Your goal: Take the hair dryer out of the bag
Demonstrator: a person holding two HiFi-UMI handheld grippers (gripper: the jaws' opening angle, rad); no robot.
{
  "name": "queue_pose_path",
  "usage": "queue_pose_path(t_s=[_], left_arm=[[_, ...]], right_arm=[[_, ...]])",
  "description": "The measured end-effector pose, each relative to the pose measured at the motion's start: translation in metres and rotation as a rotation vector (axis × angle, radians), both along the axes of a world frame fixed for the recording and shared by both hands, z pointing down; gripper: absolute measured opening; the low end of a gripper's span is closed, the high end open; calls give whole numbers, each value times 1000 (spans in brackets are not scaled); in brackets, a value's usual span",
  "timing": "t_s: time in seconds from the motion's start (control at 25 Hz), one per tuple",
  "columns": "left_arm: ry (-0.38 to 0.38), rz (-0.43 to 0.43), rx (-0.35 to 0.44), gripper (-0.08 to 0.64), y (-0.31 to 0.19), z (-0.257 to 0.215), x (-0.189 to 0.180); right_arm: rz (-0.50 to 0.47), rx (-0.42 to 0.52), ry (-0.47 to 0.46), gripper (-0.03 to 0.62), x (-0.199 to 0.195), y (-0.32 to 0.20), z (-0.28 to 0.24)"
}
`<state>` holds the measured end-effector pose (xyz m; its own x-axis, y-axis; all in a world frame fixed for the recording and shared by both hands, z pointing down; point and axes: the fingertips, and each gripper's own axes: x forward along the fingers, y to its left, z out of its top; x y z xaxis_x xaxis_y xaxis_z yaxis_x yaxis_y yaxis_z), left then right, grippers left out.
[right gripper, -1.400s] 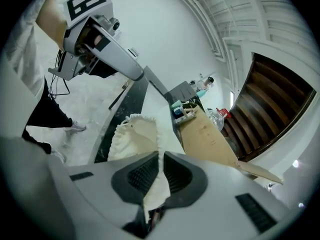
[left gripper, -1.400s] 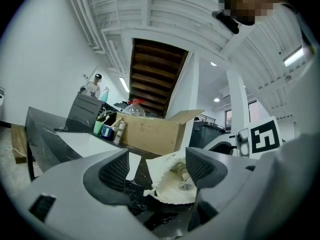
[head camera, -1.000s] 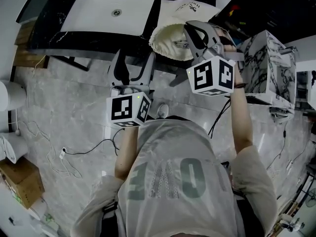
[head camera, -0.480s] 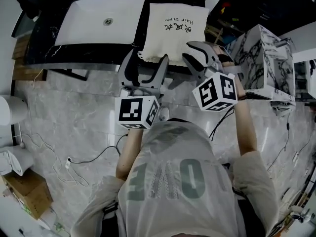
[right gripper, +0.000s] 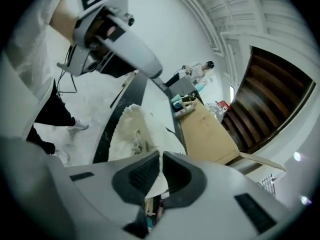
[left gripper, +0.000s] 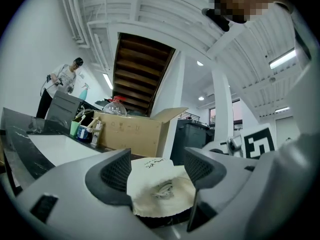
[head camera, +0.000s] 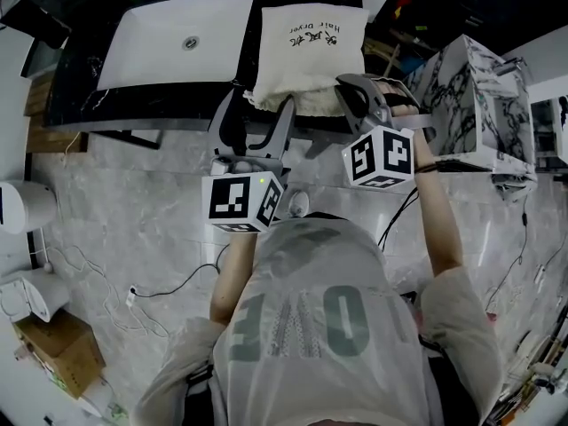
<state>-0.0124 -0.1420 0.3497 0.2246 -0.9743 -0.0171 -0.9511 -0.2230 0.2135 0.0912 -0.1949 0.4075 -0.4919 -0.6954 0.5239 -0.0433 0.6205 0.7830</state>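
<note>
Head view looks down on a dark surface [head camera: 78, 96] with a white sink [head camera: 173, 38] set into it. Just right of the sink lies the cream drawstring bag [head camera: 306, 47], flat on the surface, printed "Hair Dryer" near its far end. Its gathered mouth faces the person at the near edge. The hair dryer itself does not show in any view; the bag looks filled and its mouth is puckered.

At the bag's near right corner, the right hand-held gripper [head camera: 353, 91] points downward. In the right gripper view its 2 jaws are pressed together on a thin fold of the bag's cloth.

On the left, the left hand-held gripper [head camera: 262, 115] is level at the near edge of the surface, in front of the bag's mouth. In the left gripper view its 2 jaws stand well apart, with the puckered mouth seen in the gap between them and neither pad pressing on the cloth.

A marbled box [head camera: 479, 96] stands to the right of the bag. Beyond the bag, the left gripper view shows an open cardboard box [left gripper: 132, 131].
</note>
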Motion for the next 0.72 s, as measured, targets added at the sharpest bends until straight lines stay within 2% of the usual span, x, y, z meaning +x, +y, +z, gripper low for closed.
queue_pose_path(t_s=[0.2, 0.36, 0.44, 0.56, 0.64, 0.72], left_arm=[[-19, 24, 52, 327, 3, -13, 22], [-60, 120, 49, 327, 0, -19, 47], [-34, 167, 33, 325, -3, -18, 61], [35, 251, -56, 325, -14, 0, 82], [15, 321, -146, 322, -21, 19, 98], [-12, 352, -204, 304, -29, 33, 107]], right_arm=[[25, 31, -79, 43, 0, -18, -36], [32, 47, -86, 43, 1, -23, -46], [27, 50, -89, 43, 0, -22, -48], [22, 49, -100, 43, -2, -22, -49], [21, 48, -108, 43, -3, -23, -50], [24, 46, -115, 43, -2, -22, -51]])
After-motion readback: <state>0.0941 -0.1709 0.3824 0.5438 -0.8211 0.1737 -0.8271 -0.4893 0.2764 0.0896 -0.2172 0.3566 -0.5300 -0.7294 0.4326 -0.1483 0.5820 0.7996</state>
